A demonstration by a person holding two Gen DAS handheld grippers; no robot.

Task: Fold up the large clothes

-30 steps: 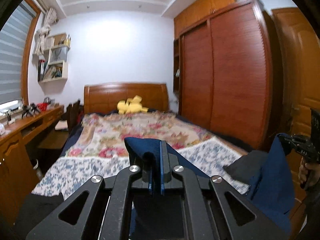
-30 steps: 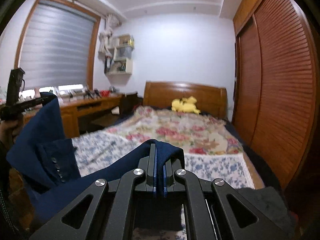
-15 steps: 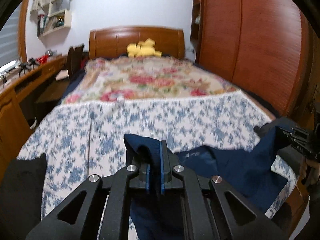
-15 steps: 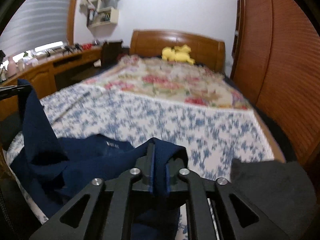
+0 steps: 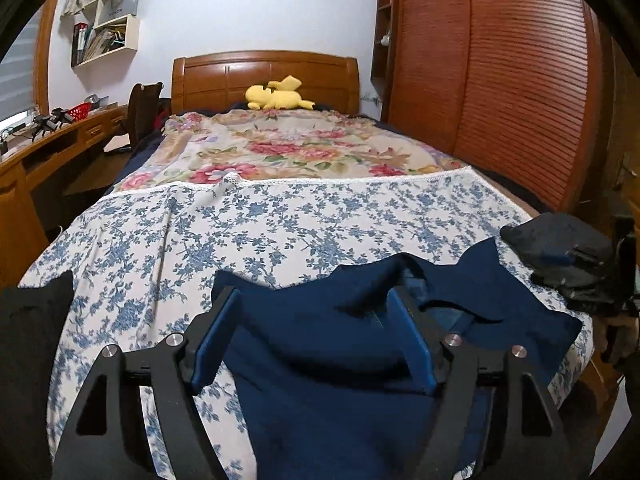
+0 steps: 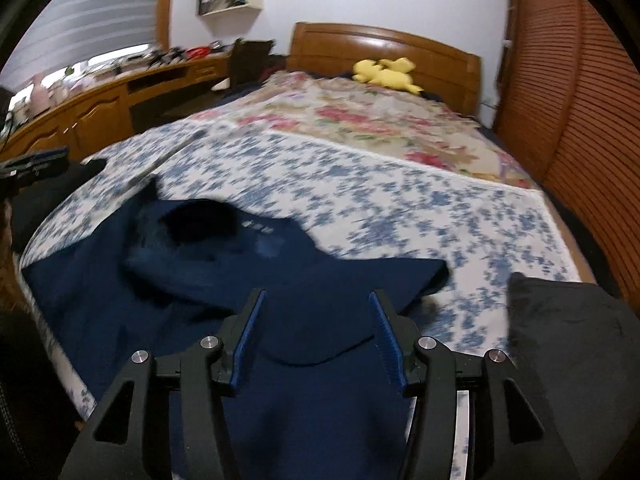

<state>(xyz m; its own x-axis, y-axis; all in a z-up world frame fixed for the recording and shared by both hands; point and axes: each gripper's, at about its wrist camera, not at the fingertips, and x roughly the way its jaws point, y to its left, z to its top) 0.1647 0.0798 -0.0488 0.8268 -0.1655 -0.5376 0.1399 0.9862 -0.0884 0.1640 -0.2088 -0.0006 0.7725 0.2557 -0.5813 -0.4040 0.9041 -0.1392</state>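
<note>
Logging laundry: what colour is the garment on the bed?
Dark navy garment, clearest in the left wrist view.

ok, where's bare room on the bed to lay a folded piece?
Free: the blue-floral sheet between the navy garment and the rose-print blanket. Crowded: the foot edge, with the garment between a black pile and a dark grey pile. A yellow plush toy sits by the headboard.
</note>
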